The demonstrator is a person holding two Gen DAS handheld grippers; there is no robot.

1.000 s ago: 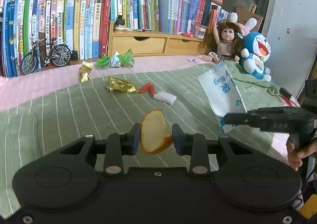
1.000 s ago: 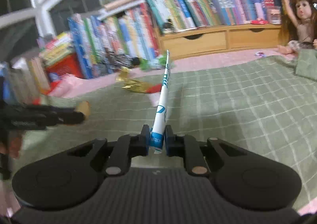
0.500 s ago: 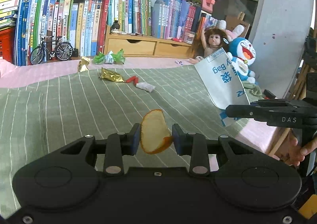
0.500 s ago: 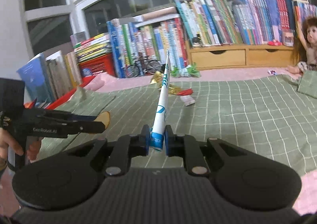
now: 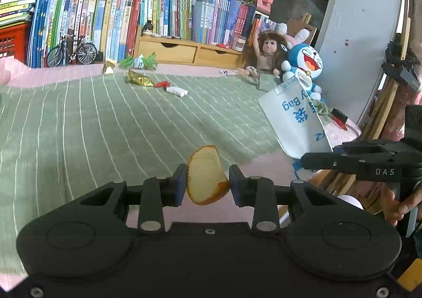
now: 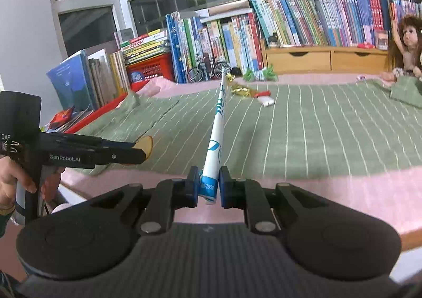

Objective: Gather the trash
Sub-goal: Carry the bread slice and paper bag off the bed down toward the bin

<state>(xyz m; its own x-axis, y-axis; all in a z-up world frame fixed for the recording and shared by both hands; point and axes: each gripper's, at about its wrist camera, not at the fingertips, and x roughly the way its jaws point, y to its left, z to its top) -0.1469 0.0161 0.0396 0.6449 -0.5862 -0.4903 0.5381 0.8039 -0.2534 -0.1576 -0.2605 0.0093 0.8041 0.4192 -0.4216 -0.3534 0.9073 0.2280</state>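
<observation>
The left gripper (image 5: 205, 185) holds a curved tan-and-orange peel scrap (image 5: 205, 176) between its pads. The white plastic bag with blue lettering (image 5: 295, 123), pinched at one edge by the right gripper (image 6: 208, 187), hangs to the peel's right and slightly ahead, above the green striped bed cover (image 5: 105, 123). The bag's mouth is not visible.

You are facing a green striped bedspread (image 5: 105, 123), with books (image 6: 277, 23) lining the dark windows (image 6: 84, 28) beside a grey wall (image 5: 364, 20).
</observation>
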